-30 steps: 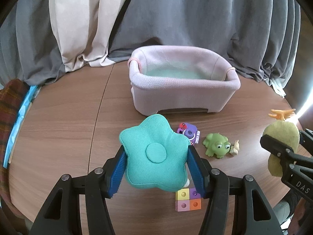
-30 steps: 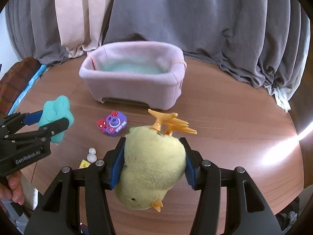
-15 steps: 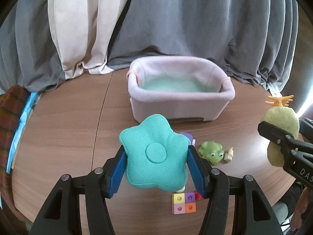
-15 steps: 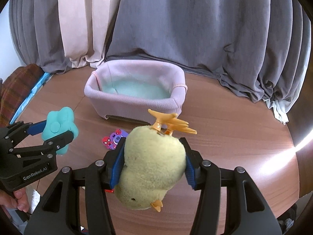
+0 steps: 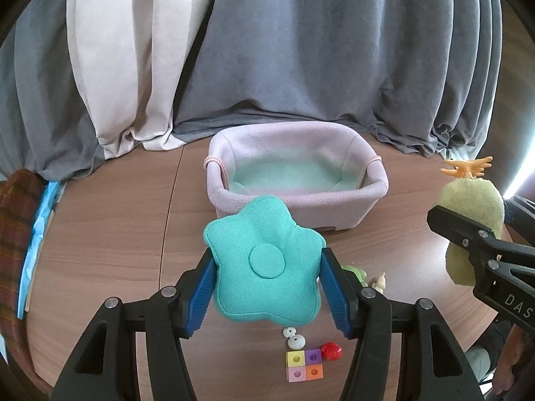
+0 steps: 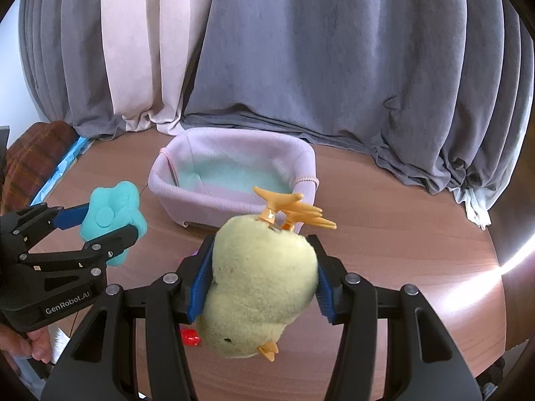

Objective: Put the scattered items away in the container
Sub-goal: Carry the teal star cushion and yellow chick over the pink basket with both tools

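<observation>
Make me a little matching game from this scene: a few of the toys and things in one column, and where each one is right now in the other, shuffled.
Things:
1. teal star-shaped fabric cushion
2. yellow plush chick with orange feet
3. pink fabric basket with mint lining
4. four-colour square block

Places:
A. lying on the wooden table, near edge
B. clamped in the right gripper
C. standing on the table before the curtains
D. clamped in the left gripper

Pairs: 1-D, 2-B, 3-C, 4-A
</observation>
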`<state>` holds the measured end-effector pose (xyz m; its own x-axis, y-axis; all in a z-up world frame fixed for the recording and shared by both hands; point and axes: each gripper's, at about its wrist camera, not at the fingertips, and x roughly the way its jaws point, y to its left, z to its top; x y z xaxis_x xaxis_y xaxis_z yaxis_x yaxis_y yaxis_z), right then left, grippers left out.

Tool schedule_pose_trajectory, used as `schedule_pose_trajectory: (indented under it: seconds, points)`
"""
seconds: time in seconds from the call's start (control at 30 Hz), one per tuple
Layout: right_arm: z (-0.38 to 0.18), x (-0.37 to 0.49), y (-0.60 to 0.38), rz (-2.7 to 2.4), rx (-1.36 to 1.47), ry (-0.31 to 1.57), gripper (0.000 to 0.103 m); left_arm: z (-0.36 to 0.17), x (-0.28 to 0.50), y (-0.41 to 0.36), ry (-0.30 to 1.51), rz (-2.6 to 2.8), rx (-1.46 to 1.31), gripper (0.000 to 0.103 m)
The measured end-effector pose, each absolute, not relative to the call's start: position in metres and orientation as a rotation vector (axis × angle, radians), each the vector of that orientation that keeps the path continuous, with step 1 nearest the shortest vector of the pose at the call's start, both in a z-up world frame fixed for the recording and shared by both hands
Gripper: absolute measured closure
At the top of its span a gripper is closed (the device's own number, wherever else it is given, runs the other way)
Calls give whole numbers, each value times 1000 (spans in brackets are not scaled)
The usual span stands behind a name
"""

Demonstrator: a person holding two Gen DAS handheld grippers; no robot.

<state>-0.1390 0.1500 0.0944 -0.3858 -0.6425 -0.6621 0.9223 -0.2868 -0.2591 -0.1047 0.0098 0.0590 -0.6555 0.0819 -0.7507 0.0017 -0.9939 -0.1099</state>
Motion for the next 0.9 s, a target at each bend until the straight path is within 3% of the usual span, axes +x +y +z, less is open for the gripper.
schedule_pose_trajectory:
  seconds: [0.9]
  points:
    - [119,-140,119,-1860,479,769,53,89,-138,-1,-148,2836,-1241,47]
